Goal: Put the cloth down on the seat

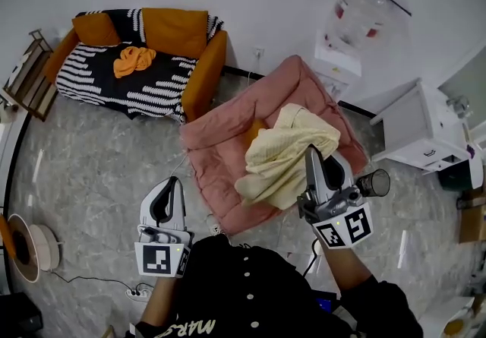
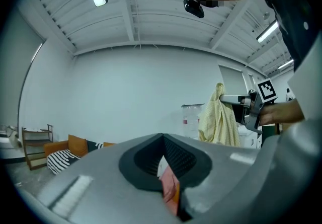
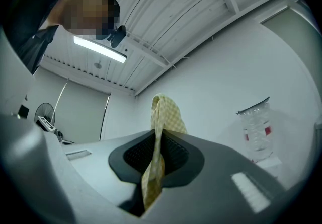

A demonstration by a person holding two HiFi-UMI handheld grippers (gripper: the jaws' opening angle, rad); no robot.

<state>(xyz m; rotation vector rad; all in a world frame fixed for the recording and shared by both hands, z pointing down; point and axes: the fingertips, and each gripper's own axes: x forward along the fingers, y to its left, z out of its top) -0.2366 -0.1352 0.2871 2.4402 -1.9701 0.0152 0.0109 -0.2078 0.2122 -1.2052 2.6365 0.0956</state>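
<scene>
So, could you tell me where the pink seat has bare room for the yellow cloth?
The pink seat is bare along its left side and far end. Its middle and right are hidden behind the yellow cloth hanging from the right hand-held gripper.

We see the crumpled, pale yellow checked cloth (image 1: 281,162) hanging from the right gripper (image 1: 312,150) over the pink cushioned seat (image 1: 220,127).

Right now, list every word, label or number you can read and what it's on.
"MAR": pale letters on the person's black shirt, cut off at the picture's edge.
Red labels on the water bottle: too blurred.
Mark on the white cabinet: too small.
Marker cubes, cloth: patterns only.
</scene>
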